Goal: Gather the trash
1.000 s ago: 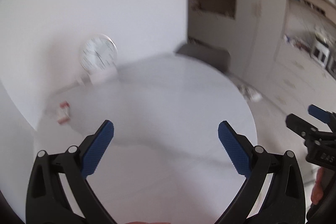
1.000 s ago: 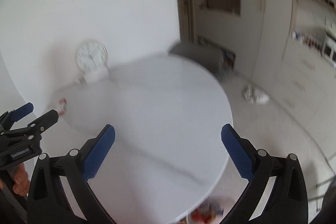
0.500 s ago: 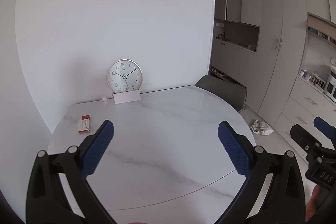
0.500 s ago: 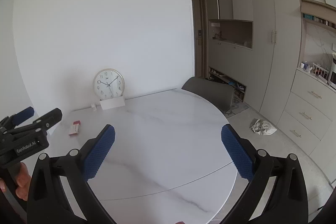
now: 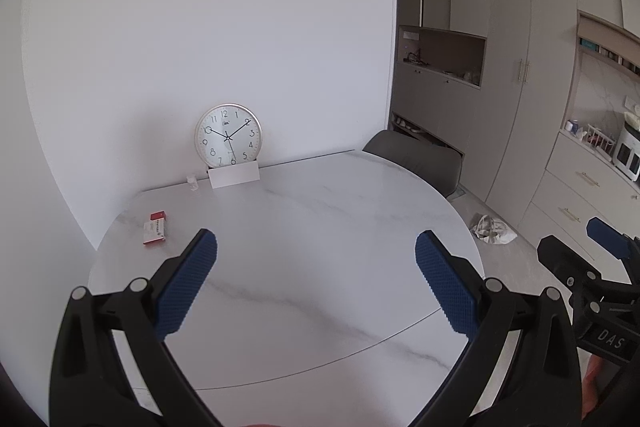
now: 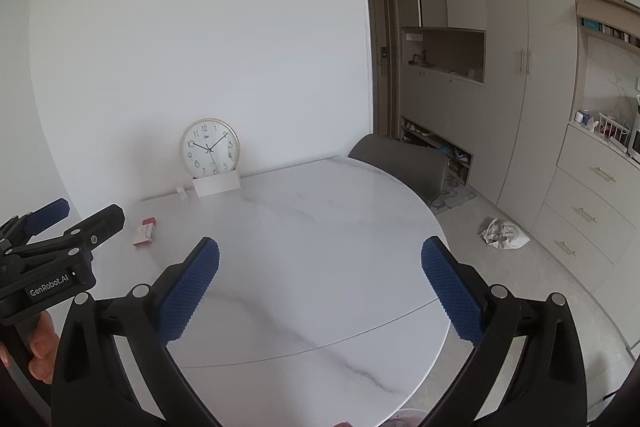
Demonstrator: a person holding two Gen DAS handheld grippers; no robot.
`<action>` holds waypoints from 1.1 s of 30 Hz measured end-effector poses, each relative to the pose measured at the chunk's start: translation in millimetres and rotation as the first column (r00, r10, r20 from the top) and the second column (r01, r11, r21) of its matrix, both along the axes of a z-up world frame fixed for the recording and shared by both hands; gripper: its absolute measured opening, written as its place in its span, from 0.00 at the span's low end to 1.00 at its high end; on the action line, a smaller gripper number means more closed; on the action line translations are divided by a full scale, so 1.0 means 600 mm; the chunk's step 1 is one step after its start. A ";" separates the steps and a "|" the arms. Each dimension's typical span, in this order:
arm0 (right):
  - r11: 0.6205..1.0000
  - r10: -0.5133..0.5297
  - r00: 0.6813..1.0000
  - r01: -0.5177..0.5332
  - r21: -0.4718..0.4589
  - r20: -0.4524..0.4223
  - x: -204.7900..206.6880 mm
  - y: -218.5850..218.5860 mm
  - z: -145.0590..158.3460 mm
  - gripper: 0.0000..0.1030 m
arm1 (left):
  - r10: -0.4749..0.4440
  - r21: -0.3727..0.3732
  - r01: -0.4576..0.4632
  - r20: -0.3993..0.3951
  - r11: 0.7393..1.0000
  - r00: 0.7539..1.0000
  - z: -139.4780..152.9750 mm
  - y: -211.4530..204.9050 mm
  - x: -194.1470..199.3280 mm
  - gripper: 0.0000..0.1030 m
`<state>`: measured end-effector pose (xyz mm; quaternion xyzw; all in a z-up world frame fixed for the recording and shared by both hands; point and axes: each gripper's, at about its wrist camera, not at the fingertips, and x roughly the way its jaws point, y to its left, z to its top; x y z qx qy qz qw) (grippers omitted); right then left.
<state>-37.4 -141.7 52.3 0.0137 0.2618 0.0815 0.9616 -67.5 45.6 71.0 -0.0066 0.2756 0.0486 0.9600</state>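
Note:
A crumpled white wad of trash [image 5: 492, 229] lies on the floor right of the round marble table [image 5: 320, 227]; it also shows in the right wrist view [image 6: 503, 234]. A small red and white box [image 5: 155, 233] lies on the table's far left, also in the right wrist view [image 6: 144, 232]. My left gripper [image 5: 316, 247] is open and empty above the table's near part. My right gripper [image 6: 320, 253] is open and empty, beside it to the right. Each gripper shows at the edge of the other's view.
A round clock [image 5: 228, 135] leans on the wall behind a white card [image 5: 234, 175]. A grey chair [image 5: 416, 157] stands at the table's far right. Cabinets and drawers [image 6: 580, 195] line the right wall. A tiny white item [image 5: 193, 183] sits left of the card.
Both views have tilted up and steadied from a blurred, downward look; the clock and wall now sit higher and sharp. Both grippers stay open and empty.

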 end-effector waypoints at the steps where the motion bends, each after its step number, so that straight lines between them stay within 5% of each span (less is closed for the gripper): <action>1: 1.000 -0.003 1.000 0.003 0.000 -0.001 -0.001 -0.001 0.000 0.97 | -0.001 0.000 0.001 -0.002 1.000 1.000 -0.001 0.001 -0.002 0.92; 33: 1.000 -0.025 1.000 0.025 -0.001 -0.018 -0.004 -0.005 -0.011 0.98 | -0.019 -0.005 0.019 -0.023 1.000 1.000 -0.010 -0.006 0.013 0.92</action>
